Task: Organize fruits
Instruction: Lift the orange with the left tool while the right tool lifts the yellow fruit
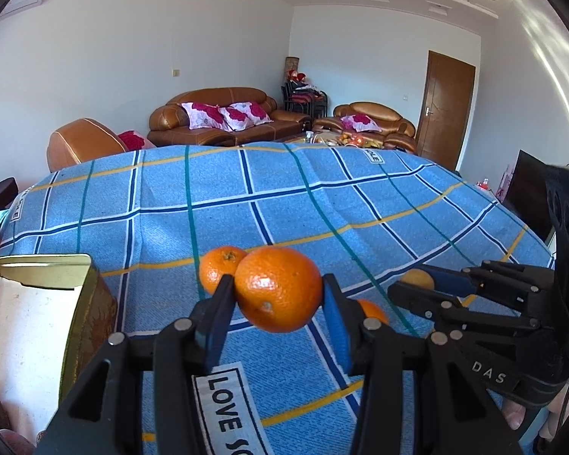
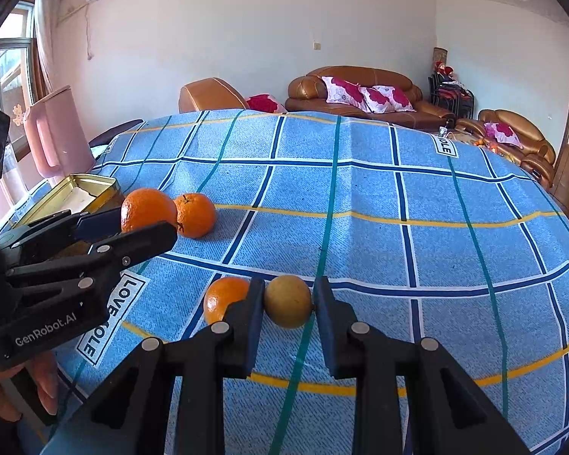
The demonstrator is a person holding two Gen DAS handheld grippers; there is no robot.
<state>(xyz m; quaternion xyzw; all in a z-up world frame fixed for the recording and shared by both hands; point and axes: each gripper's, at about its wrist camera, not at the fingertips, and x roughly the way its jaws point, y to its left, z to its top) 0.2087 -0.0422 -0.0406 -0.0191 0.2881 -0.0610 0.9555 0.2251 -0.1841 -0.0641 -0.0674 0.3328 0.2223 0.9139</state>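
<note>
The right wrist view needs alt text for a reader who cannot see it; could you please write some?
The right hand-held gripper is shut on a small yellowish-brown fruit above a blue checked cloth. An orange lies just left of it. Further left, the left hand-held gripper holds a large orange near a gold tin, with another orange alongside.

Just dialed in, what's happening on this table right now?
A person is sorting fruit on a blue checked cloth. The left gripper clamps a large orange; the right gripper clamps a small yellowish-brown fruit. Two more oranges lie on the cloth. An open gold tin sits nearby.
</note>
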